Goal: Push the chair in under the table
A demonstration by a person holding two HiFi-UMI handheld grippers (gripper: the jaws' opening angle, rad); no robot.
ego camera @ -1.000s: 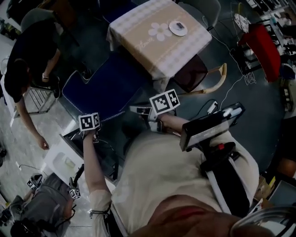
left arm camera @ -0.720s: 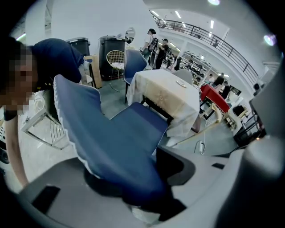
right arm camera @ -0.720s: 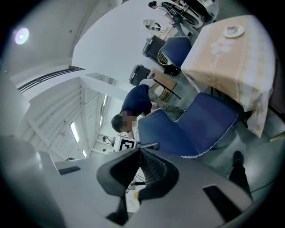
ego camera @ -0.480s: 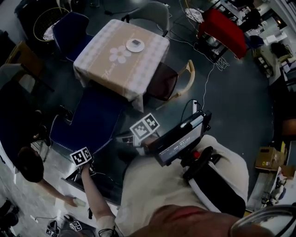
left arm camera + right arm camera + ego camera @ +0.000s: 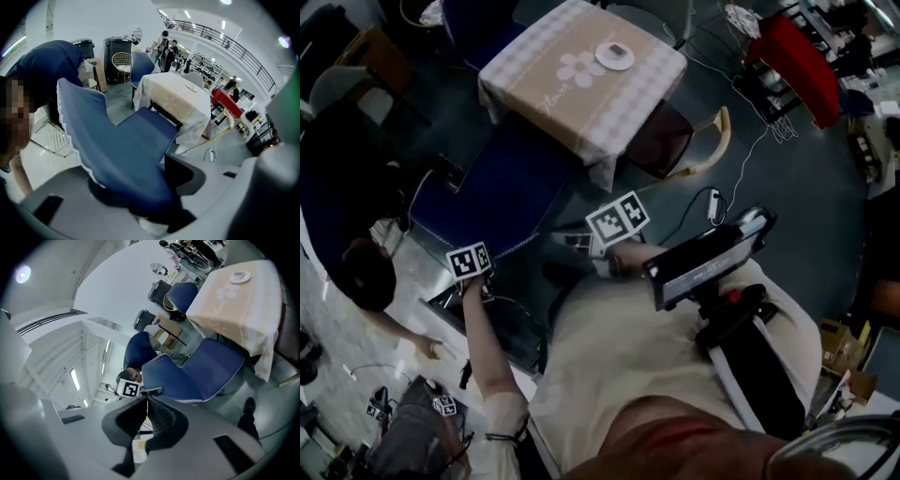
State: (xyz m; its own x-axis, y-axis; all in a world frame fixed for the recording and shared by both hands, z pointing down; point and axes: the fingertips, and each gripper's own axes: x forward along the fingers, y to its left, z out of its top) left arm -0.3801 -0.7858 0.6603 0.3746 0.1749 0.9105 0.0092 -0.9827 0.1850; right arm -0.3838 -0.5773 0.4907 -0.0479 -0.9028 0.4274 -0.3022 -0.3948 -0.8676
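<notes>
Left gripper (image 5: 150,187): clenched on the top edge of the blue chair's backrest; the blue padding ran down between the two dark pads, and both pads bore on it.
Left gripper, head view (image 5: 473,270): left of centre, under its marker cube, at the lower rim of the chair back.
Blue chair (image 5: 502,183): upper left of centre in the head view, its seat reaching up-right from the left gripper toward the table. The seat's front edge met the hanging cloth; how far it went under could not be told.
Table (image 5: 544,94): top centre of the head view, covered with a beige checked cloth, a small plate (image 5: 614,54) on top.
Right gripper (image 5: 147,399): jaws fully together, nothing between them.
Right gripper, head view (image 5: 572,241): at frame centre, just beside the chair's lower right edge, apart from it.
Second chair (image 5: 675,141): dark seat, pale wooden frame, at the table's right side.
Bystander (image 5: 366,272): a person bent over at the left edge.
</notes>
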